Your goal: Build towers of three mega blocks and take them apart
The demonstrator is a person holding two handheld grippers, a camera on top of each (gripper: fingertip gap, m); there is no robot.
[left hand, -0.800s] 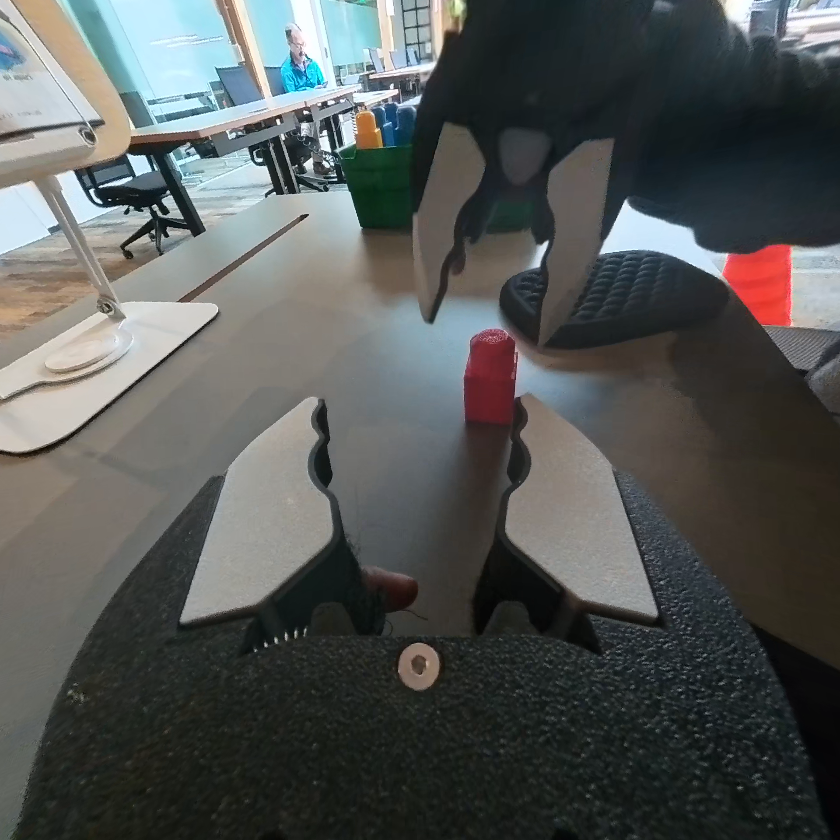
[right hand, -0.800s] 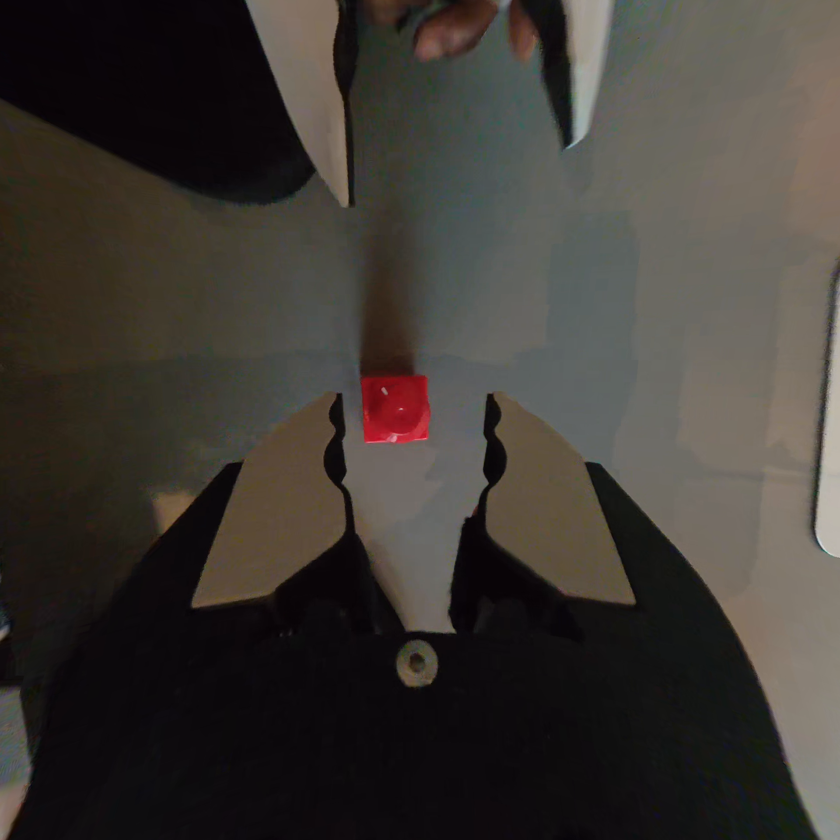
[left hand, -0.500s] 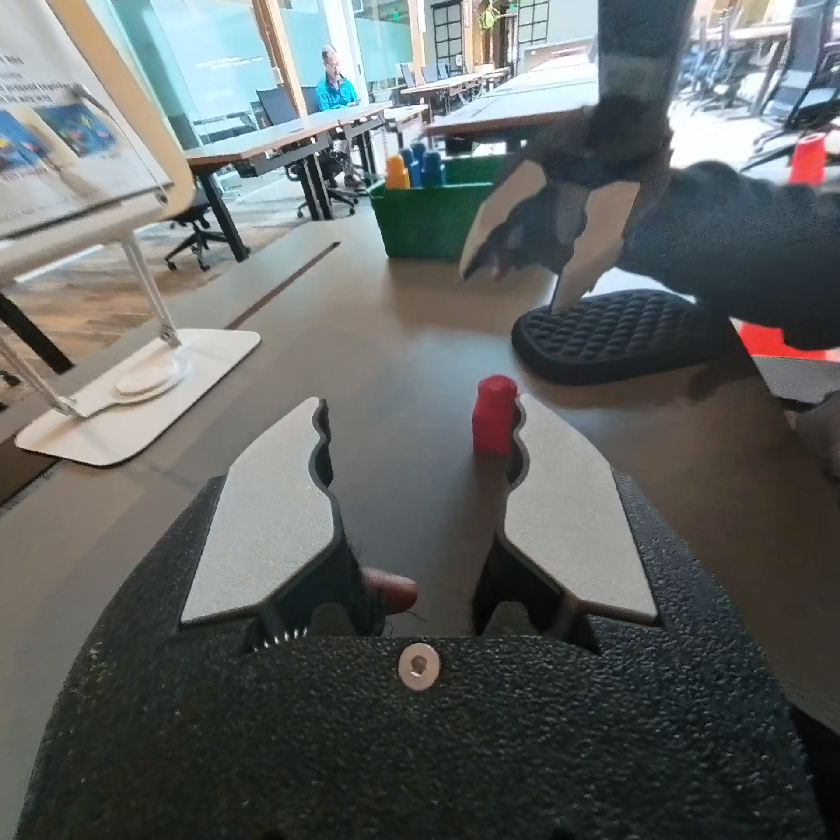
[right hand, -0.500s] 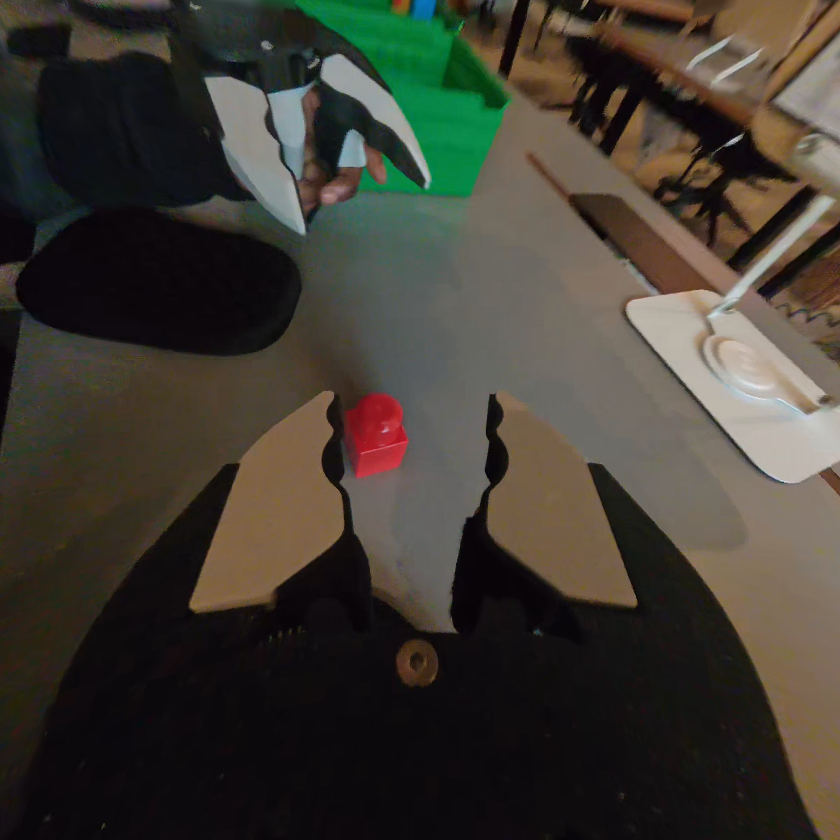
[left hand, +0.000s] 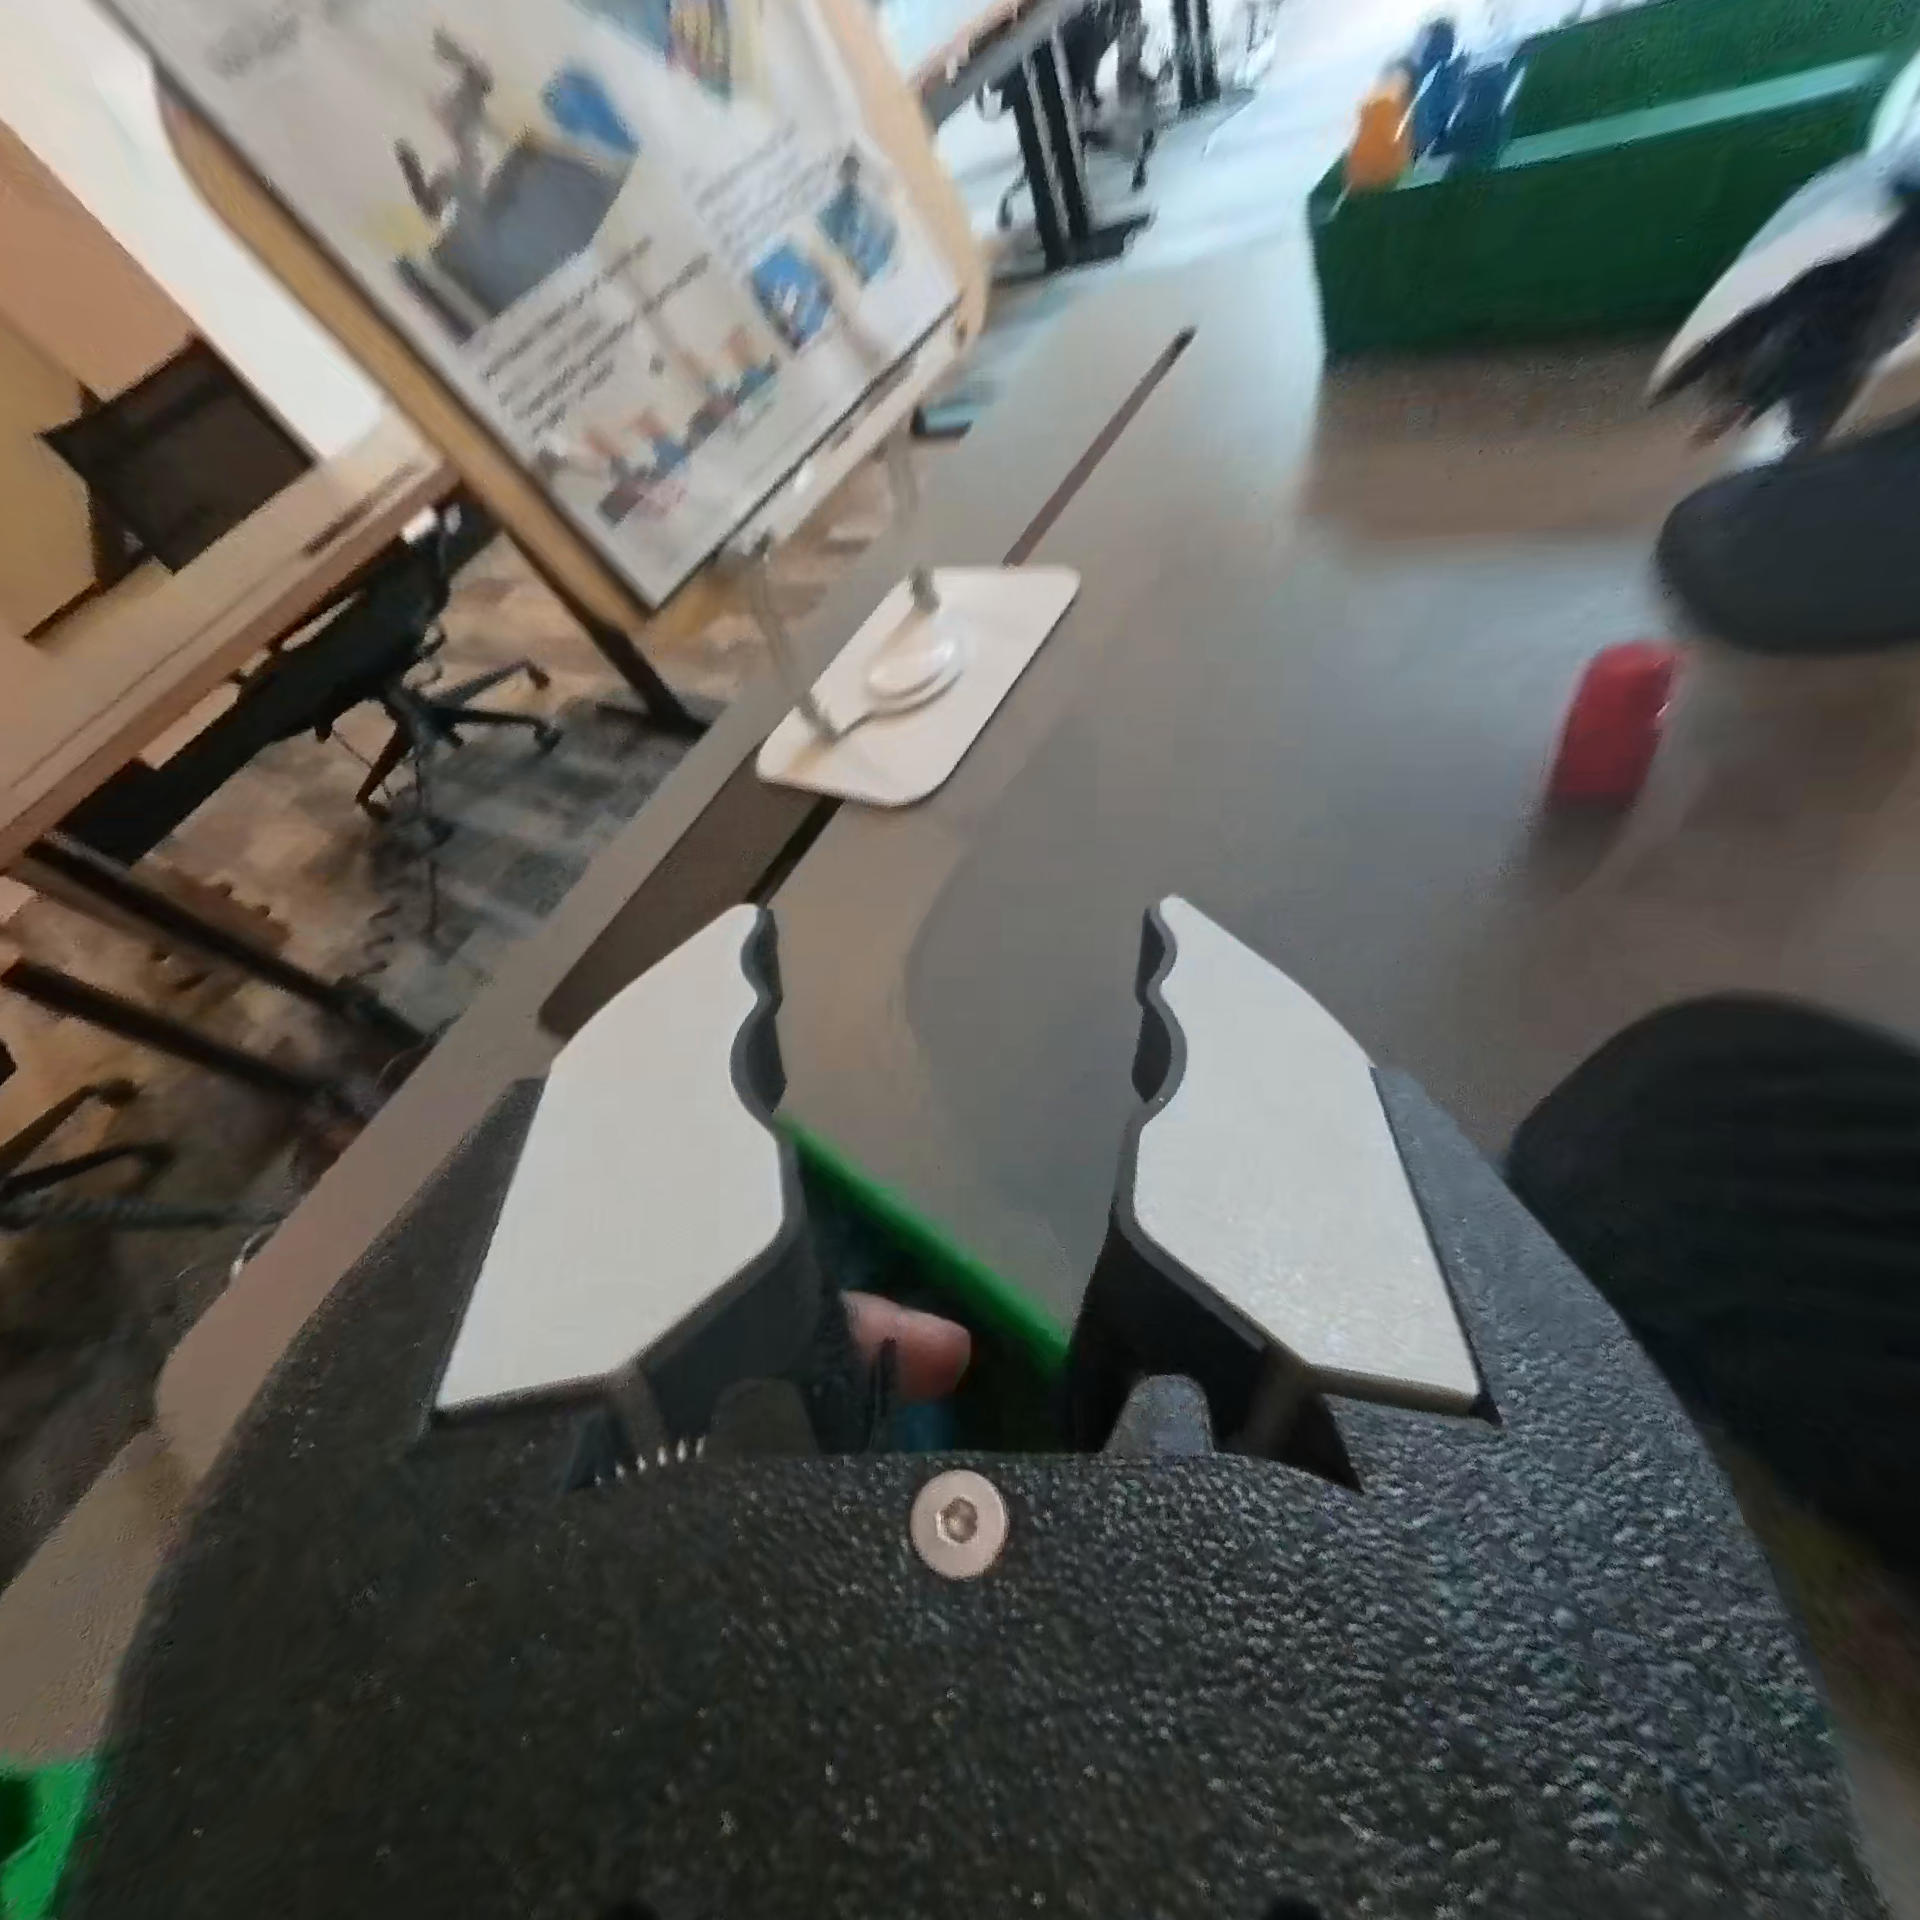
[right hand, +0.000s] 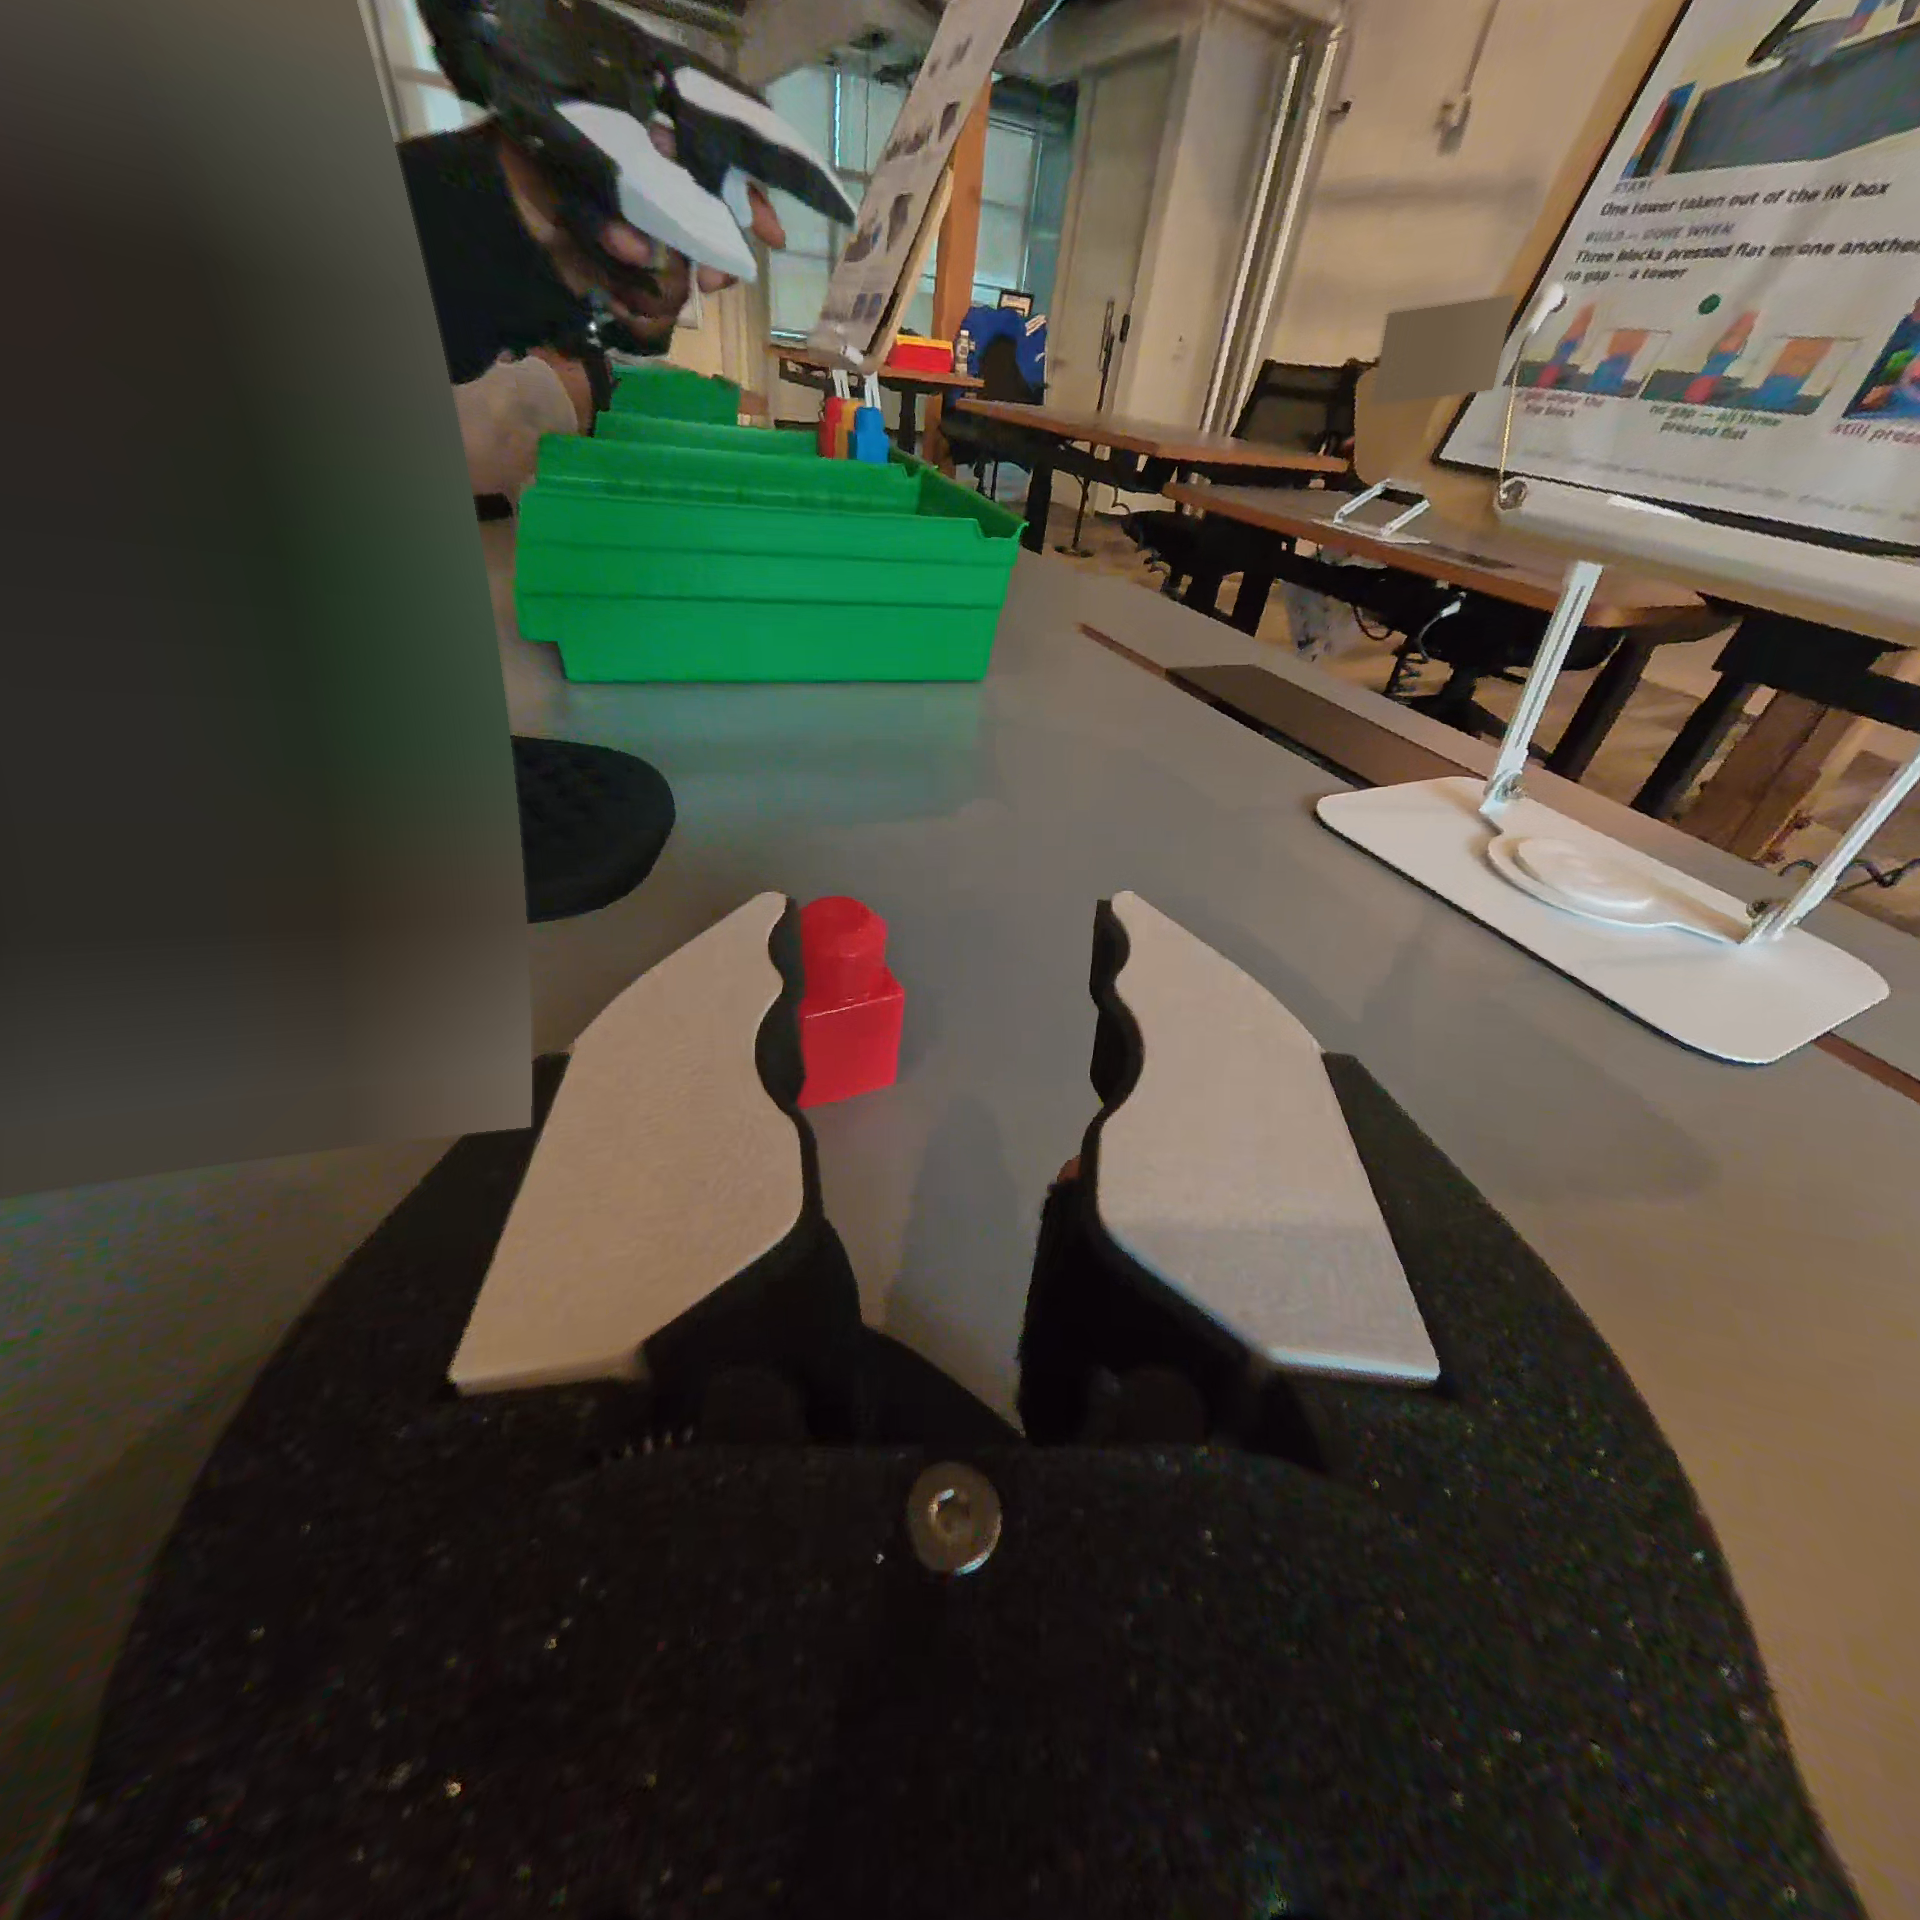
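A single red mega block (right hand: 850,1003) stands upright on the grey table (right hand: 1091,790). My right gripper (right hand: 940,914) is open and empty, low over the table. The block is just past its left fingertip, which partly hides it. My left gripper (left hand: 961,925) is open and empty, off to the left of the block, which shows blurred at the right in the left wrist view (left hand: 1605,722). The left gripper also shows raised at the upper left in the right wrist view (right hand: 707,177). The right gripper shows blurred at the upper right in the left wrist view (left hand: 1808,281).
Green bins (right hand: 758,582) stand at the far end of the table, with coloured blocks (right hand: 854,426) standing in one. A black pad (right hand: 582,821) lies left of the block. A white stand base (right hand: 1590,935) holding a sign board sits at the right. A green bin edge (left hand: 935,1262) shows under my left gripper. Tip to tip, the grippers are about 35 centimetres apart. It is some 8 centimetres from my right tips to the single red mega block (right hand: 850,1003).
My left gripper has swung left and back, away from the red block. My right gripper has tilted from looking down to level and low, with the block still by its left finger.
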